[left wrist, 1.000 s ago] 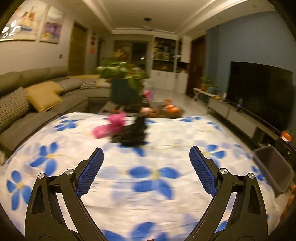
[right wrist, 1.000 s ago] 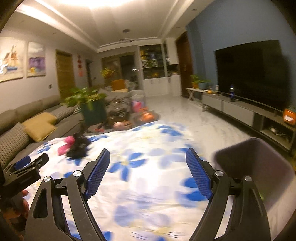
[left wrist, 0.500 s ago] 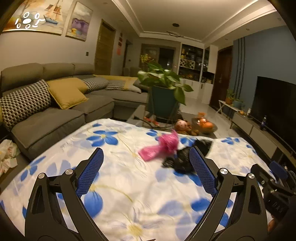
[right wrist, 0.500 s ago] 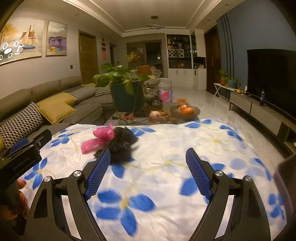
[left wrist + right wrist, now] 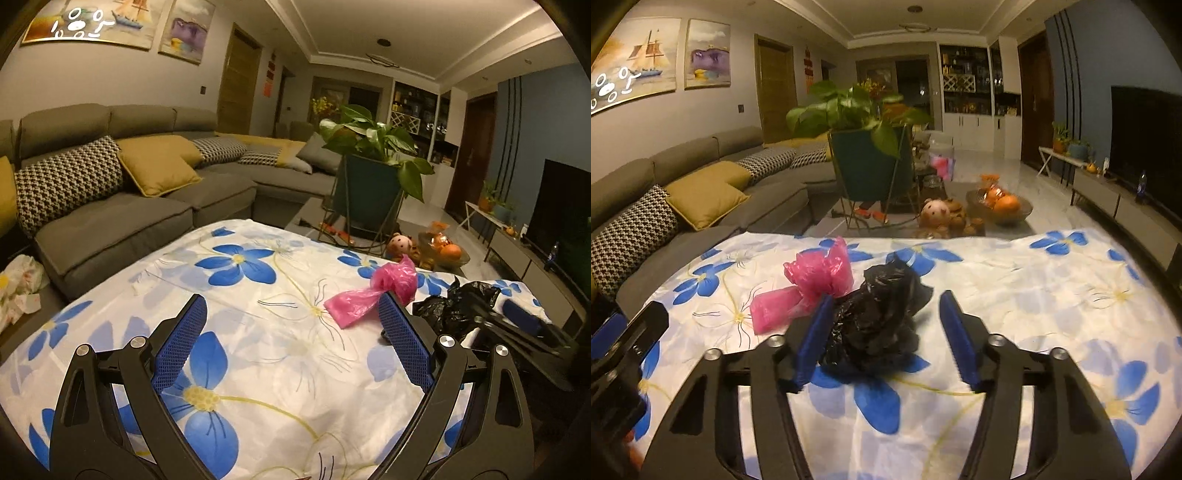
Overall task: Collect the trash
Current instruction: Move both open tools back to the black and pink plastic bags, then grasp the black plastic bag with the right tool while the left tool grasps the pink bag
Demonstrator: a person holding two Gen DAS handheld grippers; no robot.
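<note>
Now the right gripper [image 5: 884, 338], jaws spread and holding nothing, straddles a crumpled black plastic bag [image 5: 879, 314] on the floral cloth [image 5: 1052, 291], a pink bag [image 5: 812, 284] just beyond its left finger. Both look light and limp; best pinched at the bunched middle. Half a second ago the bags lay farther ahead. The left gripper [image 5: 291, 349] is open too.

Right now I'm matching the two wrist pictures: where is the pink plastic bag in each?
Left wrist: pink plastic bag lies right of centre on the floral cloth, behind the left claw's right finger.
Right wrist: it lies left of centre, beside the black bag.
Shared landmark: the potted plant behind it.
</note>
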